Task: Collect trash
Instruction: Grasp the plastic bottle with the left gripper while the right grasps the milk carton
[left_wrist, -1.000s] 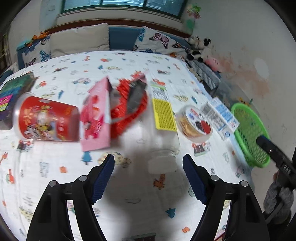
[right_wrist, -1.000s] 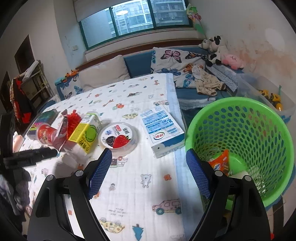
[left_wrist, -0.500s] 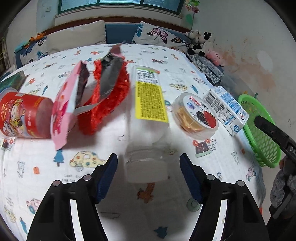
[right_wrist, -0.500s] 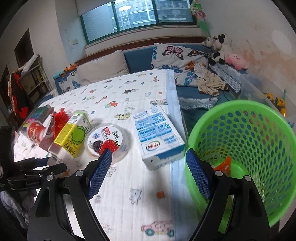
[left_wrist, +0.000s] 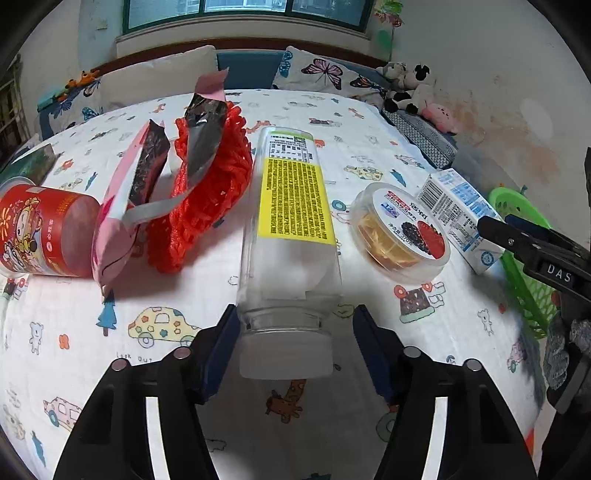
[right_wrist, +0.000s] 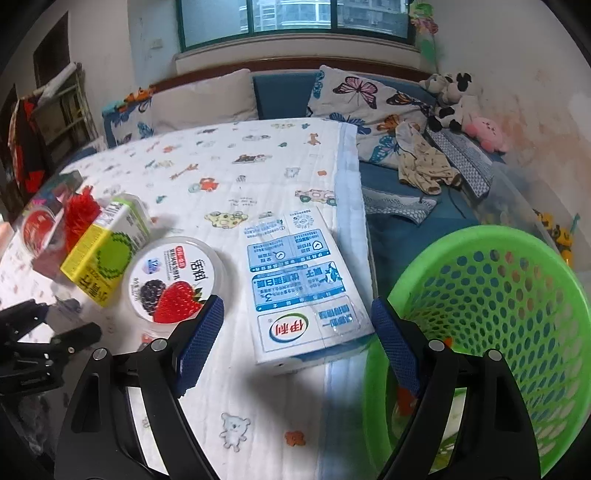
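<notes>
Left wrist: left tool (left_wrist: 291, 349) closing around bottle (left_wrist: 290, 236), pad contact unclear | right tool (right_wrist: 297, 341) unclenched, basket (right_wrist: 491, 325) contents obscured

Left wrist cam: sits behind the left tool (left_wrist: 291, 354), angled down across the bed (left_wrist: 184, 295) toward the window, very close to a clear bottle (left_wrist: 291, 229) lying lengthwise ahead. Right wrist cam: same idea behind the right tool (right_wrist: 295, 339), angled down at the bed's right edge, close on a milk carton (right_wrist: 299, 291) with a green basket (right_wrist: 491, 332) beside it. Overlap: the bottle, yogurt cup (left_wrist: 400, 230), carton, basket, pillows and window. Each view catches the other tool at its frame edge.
</notes>
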